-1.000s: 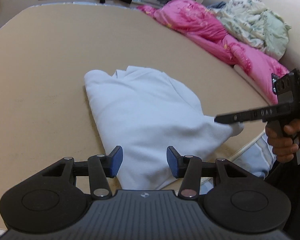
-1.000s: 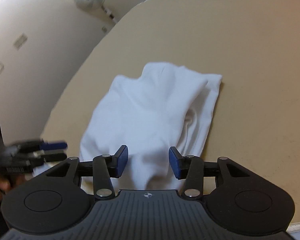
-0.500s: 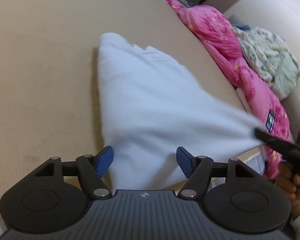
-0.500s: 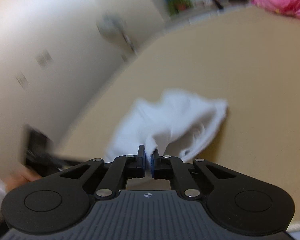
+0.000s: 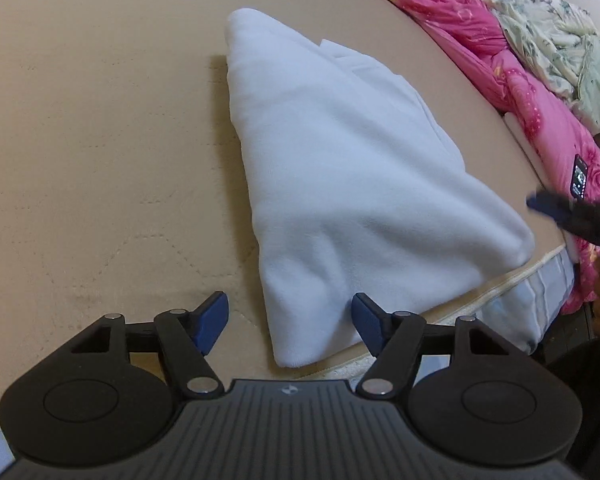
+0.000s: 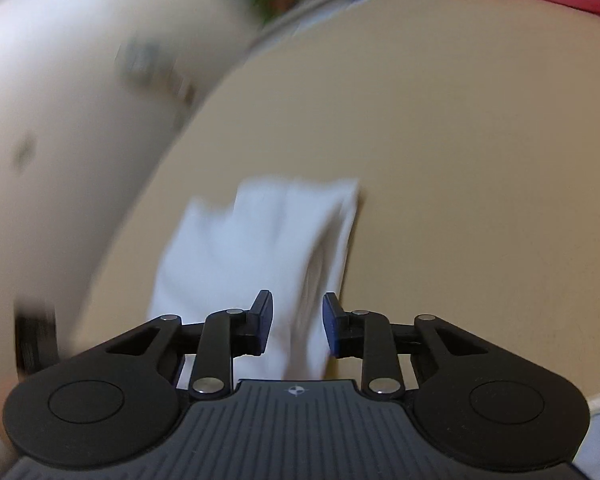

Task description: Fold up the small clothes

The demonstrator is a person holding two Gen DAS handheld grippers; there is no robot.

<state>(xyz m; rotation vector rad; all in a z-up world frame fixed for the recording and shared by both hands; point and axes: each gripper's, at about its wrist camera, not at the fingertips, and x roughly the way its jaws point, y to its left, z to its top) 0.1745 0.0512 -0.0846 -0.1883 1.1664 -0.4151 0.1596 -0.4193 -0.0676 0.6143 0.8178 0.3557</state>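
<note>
While the left wrist view looks down along its own fingers, the left gripper (image 5: 290, 322) stands with its jaws wide apart, and the near corner of the white garment (image 5: 340, 184) lies in the gap between the blue pads (image 5: 212, 320), closer to the right-hand one, with neither pad pressing on it. Beyond the jaws the garment spreads as a folded wedge on the tan mattress (image 5: 92, 120), its far end narrowing away from the fingers. Off to the right of the jaws, past the garment's edge, the right gripper (image 5: 540, 202) shows as a dark blurred tip, with pink bedding (image 5: 540, 112) and a pale floral quilt (image 5: 556, 40) behind it. Seen from the right wrist, a blurred picture, the right gripper (image 6: 296, 320) has its jaws opening, and a strip of the white garment (image 6: 260, 248) runs between them without being clamped; the rest of the cloth lies ahead and to the left of the jaws on the mattress (image 6: 480, 180).
</note>
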